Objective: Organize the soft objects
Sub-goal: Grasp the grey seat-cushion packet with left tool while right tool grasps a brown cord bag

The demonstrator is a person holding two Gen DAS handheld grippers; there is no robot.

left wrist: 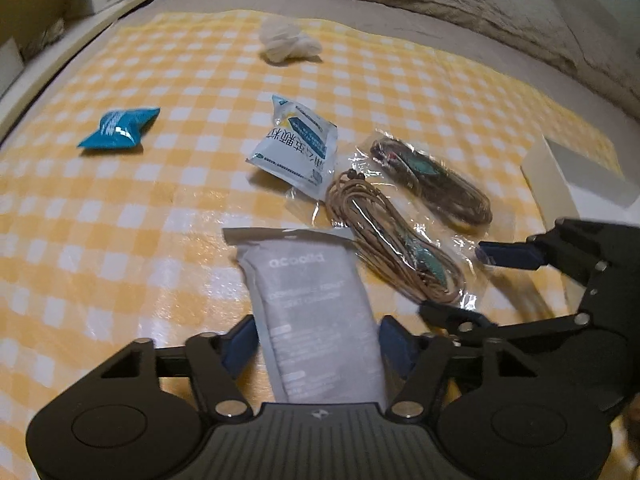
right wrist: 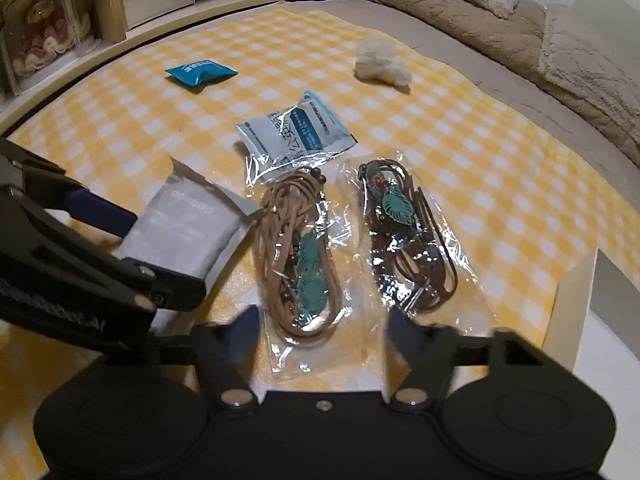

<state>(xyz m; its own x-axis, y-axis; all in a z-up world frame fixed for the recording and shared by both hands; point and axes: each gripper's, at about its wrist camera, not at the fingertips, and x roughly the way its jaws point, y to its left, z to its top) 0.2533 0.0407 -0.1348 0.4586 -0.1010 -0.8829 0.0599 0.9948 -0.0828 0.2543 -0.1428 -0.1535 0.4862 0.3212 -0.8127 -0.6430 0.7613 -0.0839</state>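
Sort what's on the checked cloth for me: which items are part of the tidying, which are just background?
Job items:
grey foil pouch, between the left gripper fingers
white-and-blue printed sachet
crumpled teal packet
white wadded tissue
tan cord bundle in clear bag
dark cord bundle in clear bag

Background:
beige fleece blanket
wooden shelf

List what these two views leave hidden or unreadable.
- Grey pouch: small print blurred in the left wrist view; its near end hidden by the left gripper; in the right wrist view the gripper covers part.
- White box: cut by the right edge; contents unseen.
- Teddy bear: blurred behind plastic.
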